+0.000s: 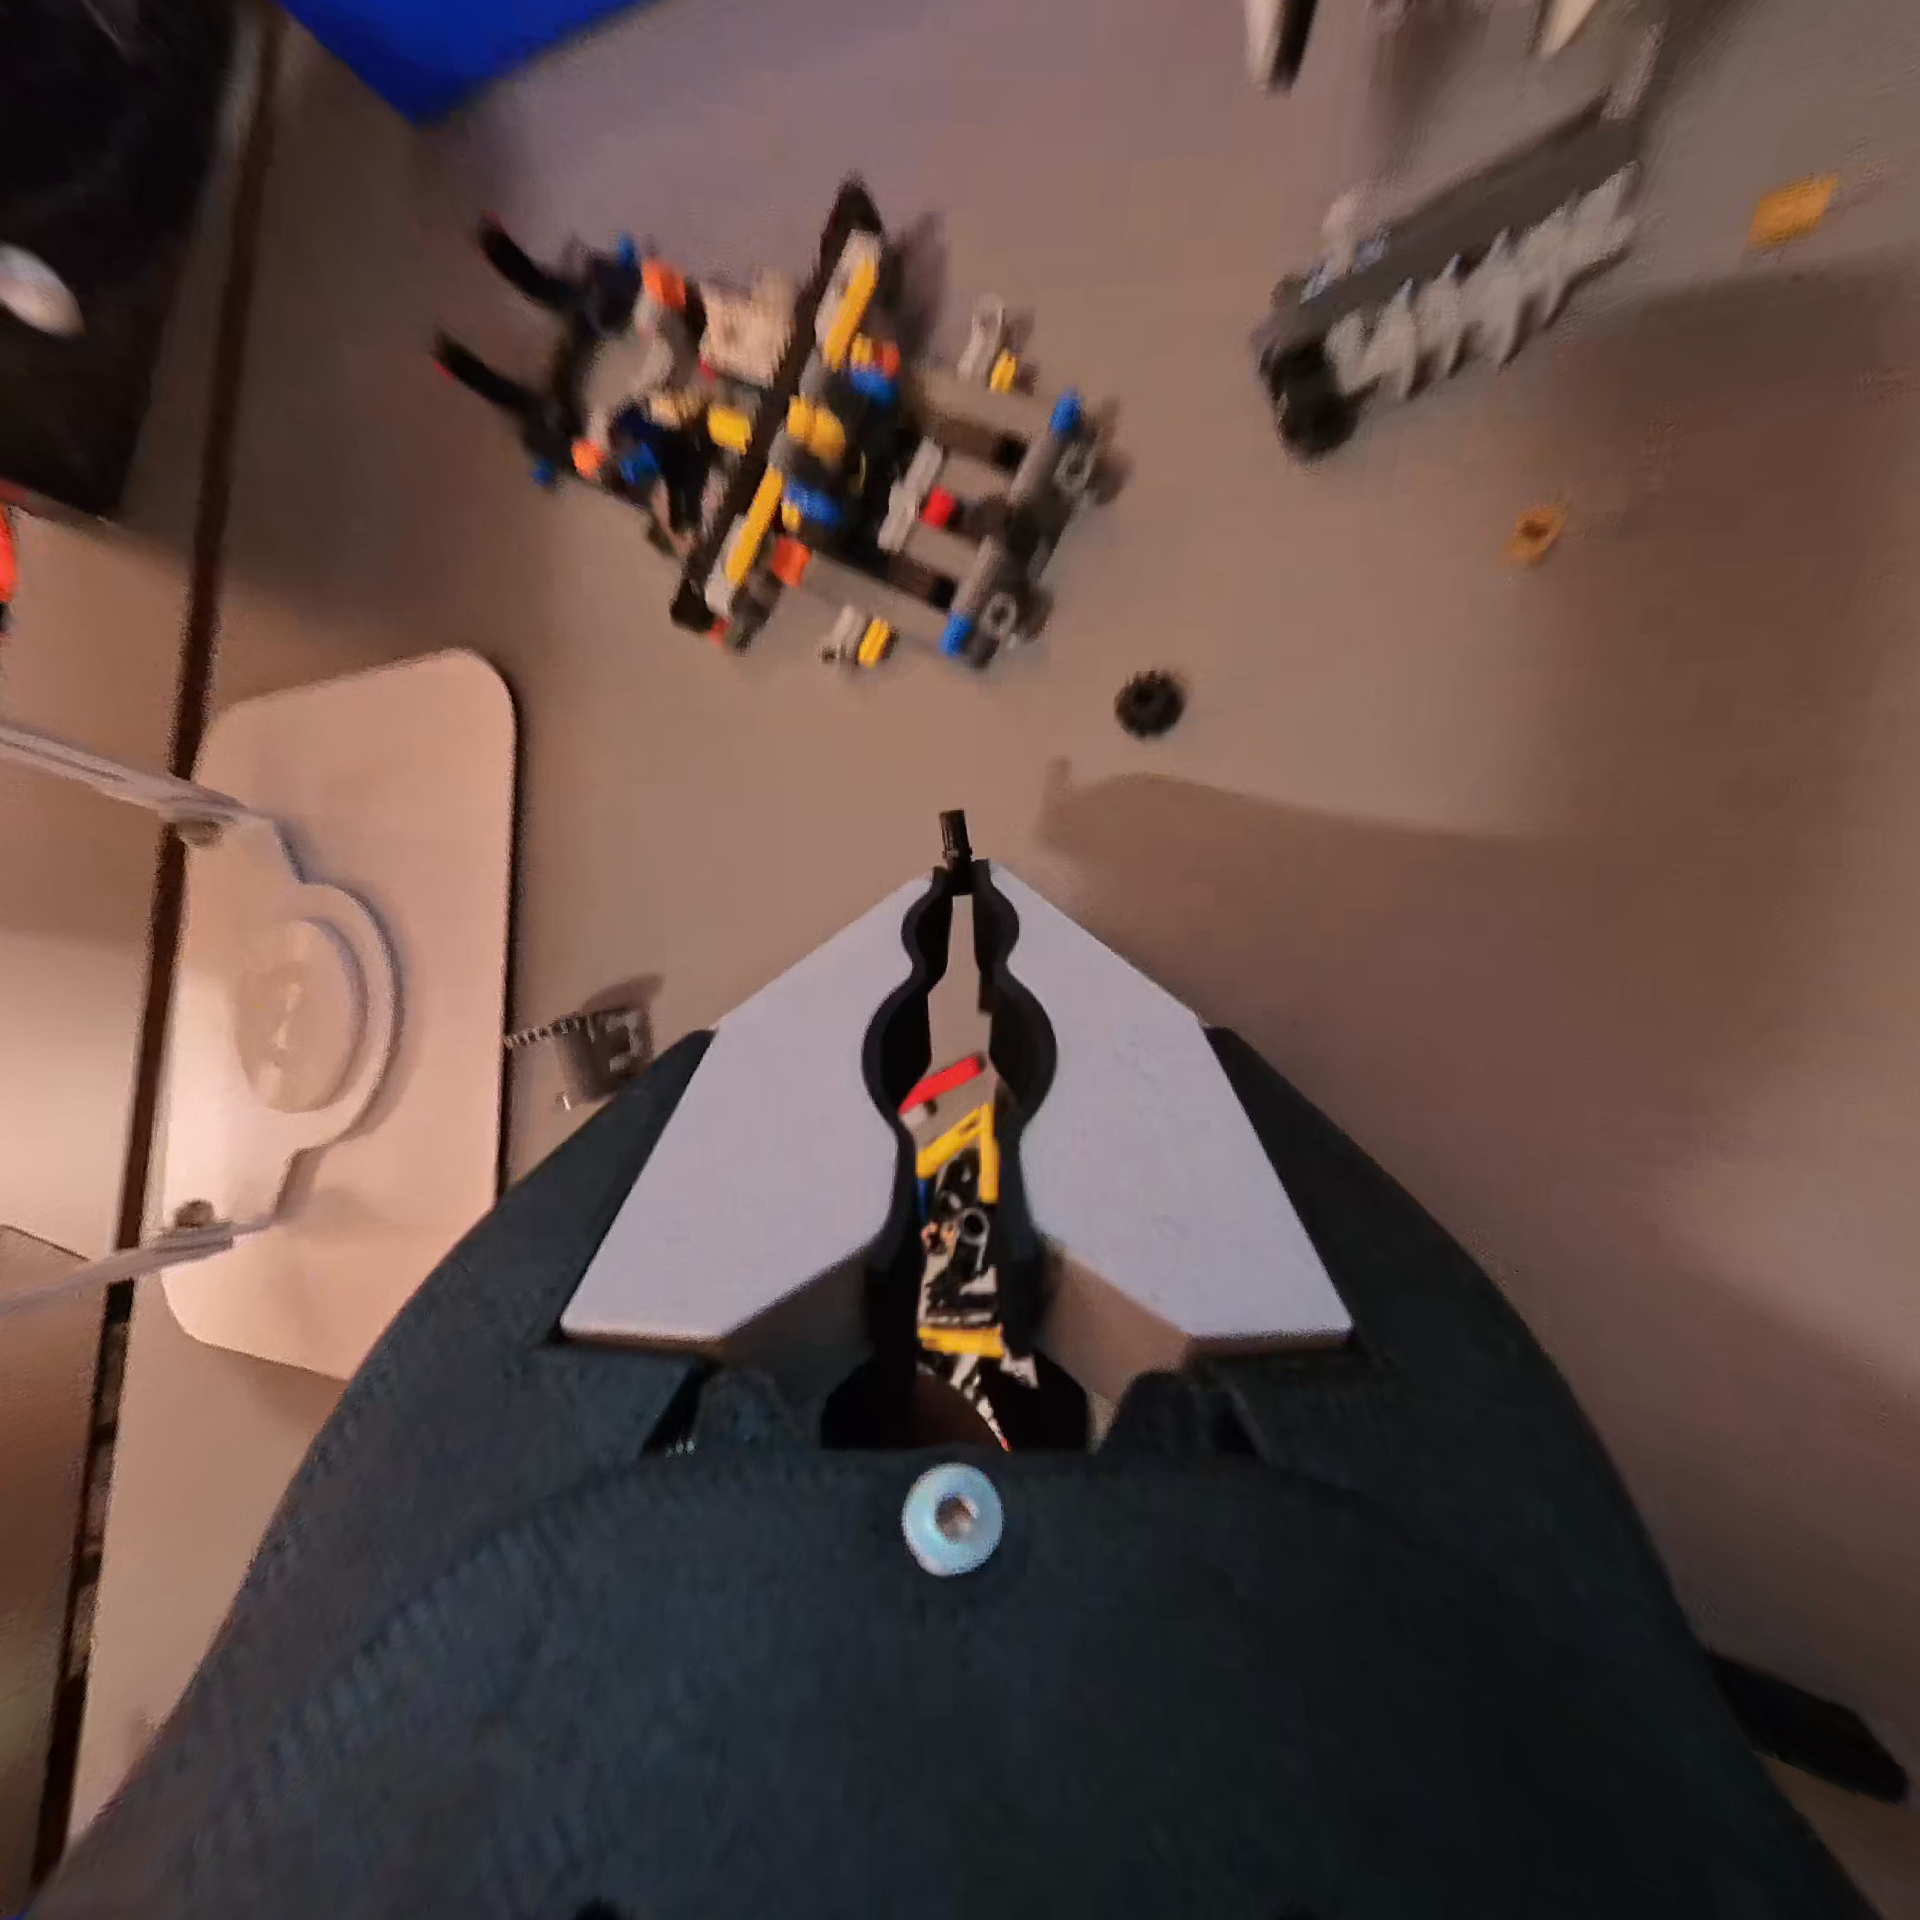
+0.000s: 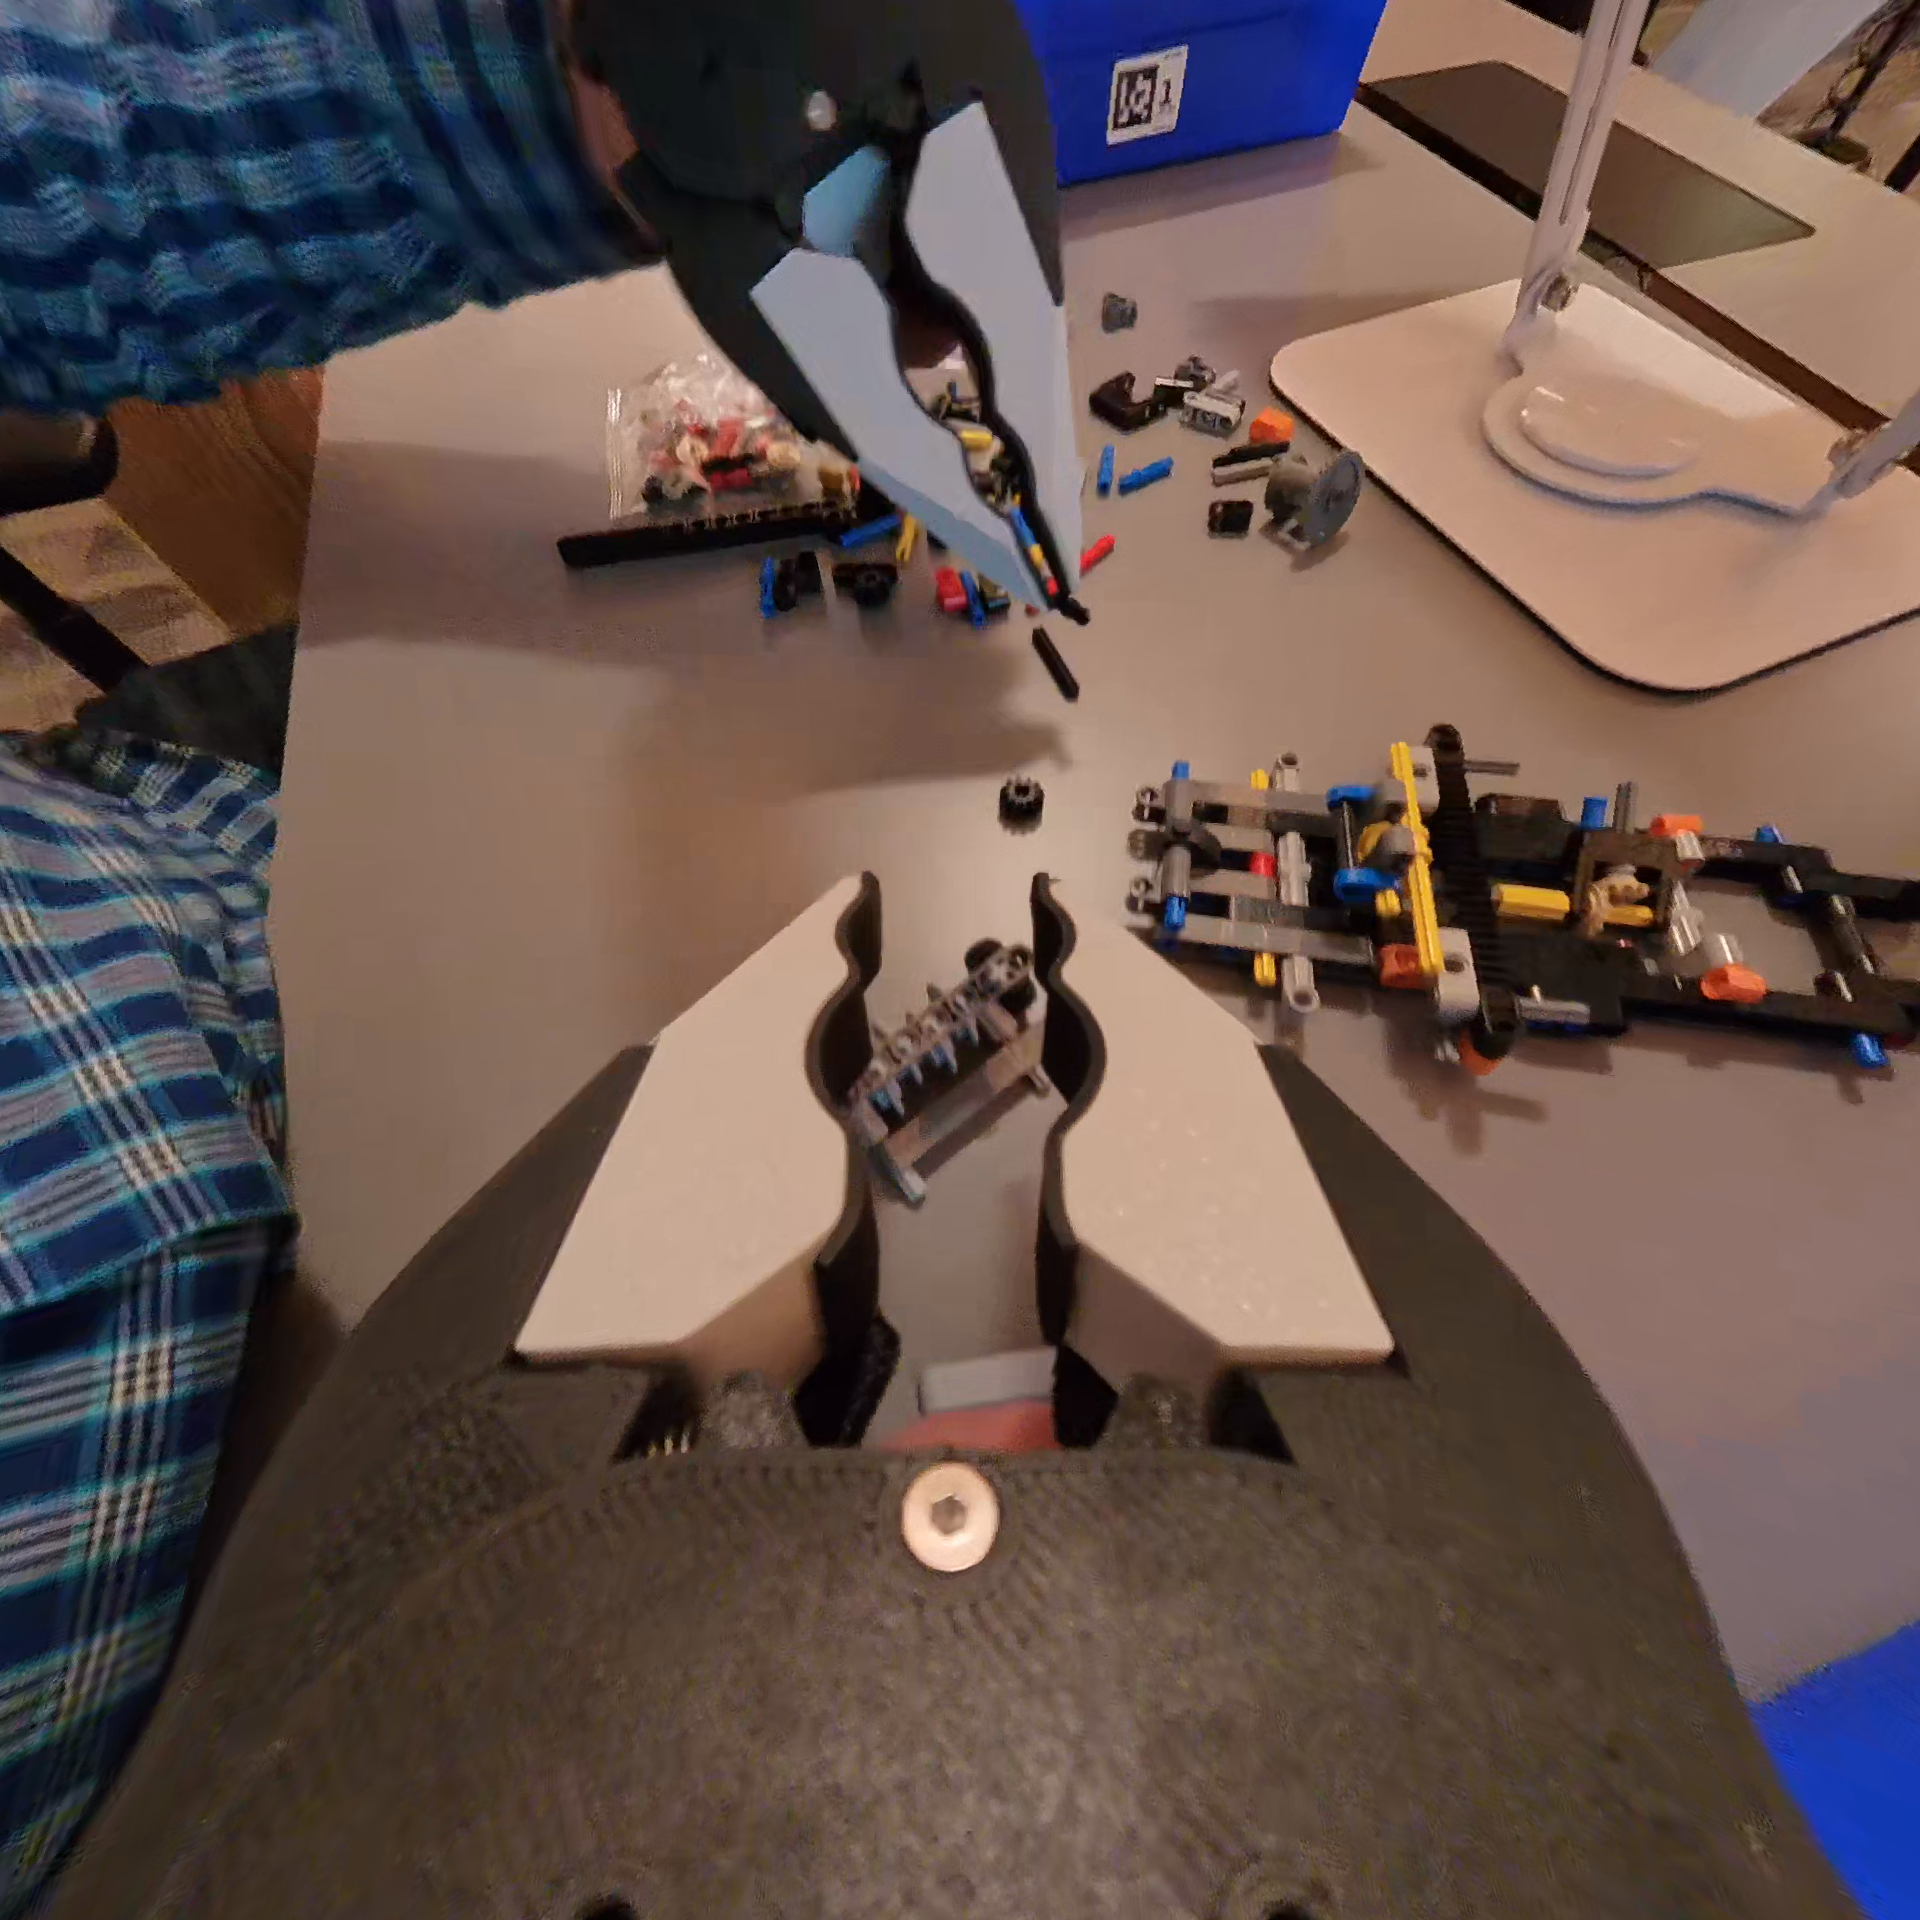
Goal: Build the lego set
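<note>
The long Lego chassis [image 2: 1455, 904] lies flat on the grey table [image 2: 623, 831], to the right of my right gripper [image 2: 954, 894]. That gripper is open and empty, and a grey engine block [image 2: 945, 1060] lies on the table between its fingers. A small black gear [image 2: 1020, 802] sits just beyond its tips. My left gripper [image 1: 958, 878] hovers above the table, shut on a small black pin [image 1: 954, 840]. It also shows in the right wrist view [image 2: 1060, 603], tips down, with a short black axle [image 2: 1055, 665] just below them. The chassis [image 1: 790, 436] is blurred ahead of it.
Loose Lego parts [image 2: 1226, 468] and a clear bag of parts [image 2: 707, 436] lie at the back. A white stand base [image 2: 1610, 488] is at the back right, and a blue bin [image 2: 1195, 83] behind it. A person's plaid sleeve [image 2: 125, 935] is at the left. About 6 centimetres separates my left fingertips from the small black gear [image 2: 1020, 802]. It is also in sight in the left wrist view [image 1: 1147, 703].
</note>
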Available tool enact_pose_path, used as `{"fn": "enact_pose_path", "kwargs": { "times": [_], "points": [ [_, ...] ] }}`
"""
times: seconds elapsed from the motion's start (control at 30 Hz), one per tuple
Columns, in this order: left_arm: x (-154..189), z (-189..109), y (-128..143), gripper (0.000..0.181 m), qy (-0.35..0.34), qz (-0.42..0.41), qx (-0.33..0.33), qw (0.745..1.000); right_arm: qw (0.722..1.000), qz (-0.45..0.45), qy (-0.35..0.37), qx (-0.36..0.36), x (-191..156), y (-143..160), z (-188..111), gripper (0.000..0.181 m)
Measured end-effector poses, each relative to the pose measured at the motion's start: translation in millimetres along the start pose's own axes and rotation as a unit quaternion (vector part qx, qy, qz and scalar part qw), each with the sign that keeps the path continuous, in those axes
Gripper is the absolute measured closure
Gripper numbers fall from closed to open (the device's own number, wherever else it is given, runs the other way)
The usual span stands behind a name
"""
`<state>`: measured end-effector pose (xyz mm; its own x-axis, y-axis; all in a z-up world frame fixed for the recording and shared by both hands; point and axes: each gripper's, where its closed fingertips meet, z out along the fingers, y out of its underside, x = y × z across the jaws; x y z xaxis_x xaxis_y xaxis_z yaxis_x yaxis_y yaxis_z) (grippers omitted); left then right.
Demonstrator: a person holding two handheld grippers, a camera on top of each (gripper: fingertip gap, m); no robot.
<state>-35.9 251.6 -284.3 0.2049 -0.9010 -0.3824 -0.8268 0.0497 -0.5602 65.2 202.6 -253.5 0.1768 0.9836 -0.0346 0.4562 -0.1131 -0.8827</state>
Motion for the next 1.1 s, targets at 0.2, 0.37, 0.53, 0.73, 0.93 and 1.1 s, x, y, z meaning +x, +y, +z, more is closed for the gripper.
{"fn": "enact_pose_path", "kwargs": {
  "times": [0.2, 0.37, 0.53, 0.73, 0.93, 1.1],
  "points": [
    [25, -17, -60, 0.18, -0.045, 0.058, 0.065, 0.995, 0.997, 0.06, -0.006, 0.046, 7, -22, 14, 0.162],
    [37, -21, -84, 0.18, -0.065, 0.088, 0.081, 0.991, 0.996, 0.064, -0.028, 0.053, -1, -26, 16, 0.166],
    [41, -19, -92, 0.181, -0.064, 0.101, 0.081, 0.989, 0.995, 0.066, -0.042, 0.065, -7, -30, 15, 0.171],
    [44, -14, -94, 0.181, -0.064, 0.112, 0.077, 0.989, 0.994, 0.068, -0.044, 0.068, -7, -29, 12, 0.179],
    [35, -7, -96, 0.169, -0.073, 0.049, 0.086, 0.992, 0.996, 0.062, -0.021, 0.056, 5, -23, 1, 0.18],
    [56, 13, -89, 0.141, -0.007, -0.036, 0.084, 0.996, 0.999, 0.036, -0.007, -0.01, 19, 2, -13, 0.18]
  ]
}}
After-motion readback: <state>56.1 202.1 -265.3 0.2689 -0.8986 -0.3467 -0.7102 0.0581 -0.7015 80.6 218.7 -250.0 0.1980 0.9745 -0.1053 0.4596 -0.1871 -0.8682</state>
